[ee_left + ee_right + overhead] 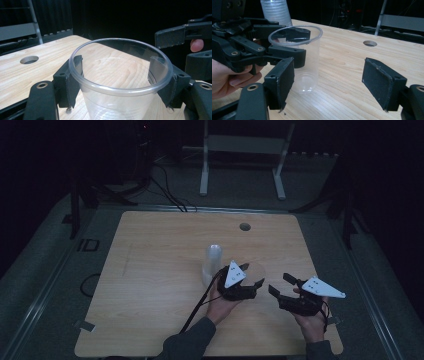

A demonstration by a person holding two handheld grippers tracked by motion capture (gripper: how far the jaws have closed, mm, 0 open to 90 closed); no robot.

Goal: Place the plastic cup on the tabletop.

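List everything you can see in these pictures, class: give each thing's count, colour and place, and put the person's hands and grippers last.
Table: one, light wood, middle of the high view, with a round hole near its far edge.
Single cup: one, clear plastic, upright, clamped just under its rim by the left gripper.
Stack of cups: one stack, clear plastic, upright on the table just behind the left gripper.
Frame: one, white metal, on the floor beyond the table.
Left gripper: one, black with a grey plate, shut on the single cup.
Right gripper: one, black, jaws open and empty, facing the single cup.
Hands: two, left hand and right hand, at the near edge.
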